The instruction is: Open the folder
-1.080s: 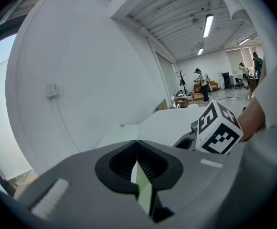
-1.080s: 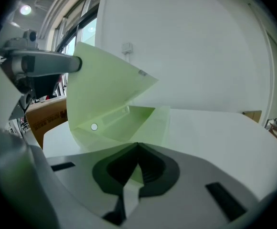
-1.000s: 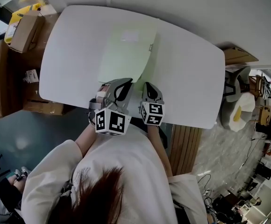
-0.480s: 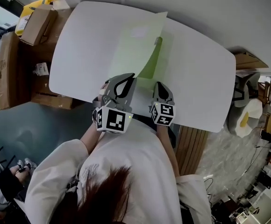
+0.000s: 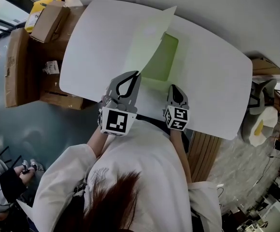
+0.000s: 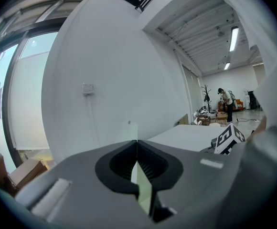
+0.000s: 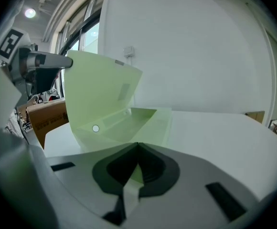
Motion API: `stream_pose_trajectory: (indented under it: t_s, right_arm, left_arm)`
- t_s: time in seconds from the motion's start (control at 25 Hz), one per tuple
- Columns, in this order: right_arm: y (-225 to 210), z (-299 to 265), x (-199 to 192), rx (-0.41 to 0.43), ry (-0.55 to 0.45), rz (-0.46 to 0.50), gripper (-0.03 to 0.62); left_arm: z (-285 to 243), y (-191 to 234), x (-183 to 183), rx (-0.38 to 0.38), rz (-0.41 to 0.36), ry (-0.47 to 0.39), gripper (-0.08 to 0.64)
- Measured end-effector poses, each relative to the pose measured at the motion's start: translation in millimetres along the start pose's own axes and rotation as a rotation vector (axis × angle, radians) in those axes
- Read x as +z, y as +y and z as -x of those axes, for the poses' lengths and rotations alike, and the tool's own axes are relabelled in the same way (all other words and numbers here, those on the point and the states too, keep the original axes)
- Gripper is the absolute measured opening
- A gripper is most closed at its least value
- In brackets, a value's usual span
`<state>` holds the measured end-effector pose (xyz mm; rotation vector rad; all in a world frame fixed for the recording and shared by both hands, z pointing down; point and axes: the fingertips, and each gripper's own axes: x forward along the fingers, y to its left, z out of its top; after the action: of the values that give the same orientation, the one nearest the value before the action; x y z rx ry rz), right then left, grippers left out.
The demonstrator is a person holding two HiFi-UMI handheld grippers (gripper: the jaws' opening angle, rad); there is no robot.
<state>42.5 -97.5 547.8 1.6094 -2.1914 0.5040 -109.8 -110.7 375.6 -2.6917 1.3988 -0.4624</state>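
Note:
A pale green folder [image 5: 162, 62] lies on the white table [image 5: 212, 81], its cover [image 5: 149, 35] lifted and standing up along the left side. My left gripper [image 5: 136, 74] is shut on the cover's near edge; in the left gripper view a thin green sheet [image 6: 143, 190] runs between the closed left gripper [image 6: 137, 142]. My right gripper [image 5: 173, 87] is shut on the near edge of the folder's lower leaf. In the right gripper view the raised cover [image 7: 100, 94] stands over the inner leaf [image 7: 138, 120], with the left gripper [image 7: 70, 61] at its top corner and the right gripper [image 7: 138, 144] closed on the folder edge.
Cardboard boxes [image 5: 46, 21] and a wooden cabinet [image 5: 14, 66] stand left of the table. A white wall runs behind it. A slatted wooden panel [image 5: 200, 153] and a chair [image 5: 260, 122] are at the right. A person [image 6: 228, 99] stands far off in the room.
The cover has swung up from nearly flat to standing, baring the green inside. My left gripper rose with it; the right gripper stayed at the near edge.

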Motion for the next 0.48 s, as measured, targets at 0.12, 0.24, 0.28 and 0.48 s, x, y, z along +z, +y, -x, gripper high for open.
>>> stream_pose_trajectory:
  t_s: [0.12,0.24,0.28,0.48]
  right_arm:
    - [-2,0,0,0.001,-0.004,0.0,0.006]
    - [-1,0,1,0.001,-0.005,-0.006,0.008]
    - [-1,0,1,0.002,-0.005,-0.006,0.006]
    - [0,0,0,0.009,-0.005,0.001,0.006]
  left_arm:
    - [4,8,2,0.021,0.009,-0.007,0.009]
    - [11,18,0,0.057,0.06,-0.003,0.009]
    - [14,24,-2,0.066,0.073,-0.002,0.009]
    - [31,49,-15,0.136,0.163,0.007,0.009]
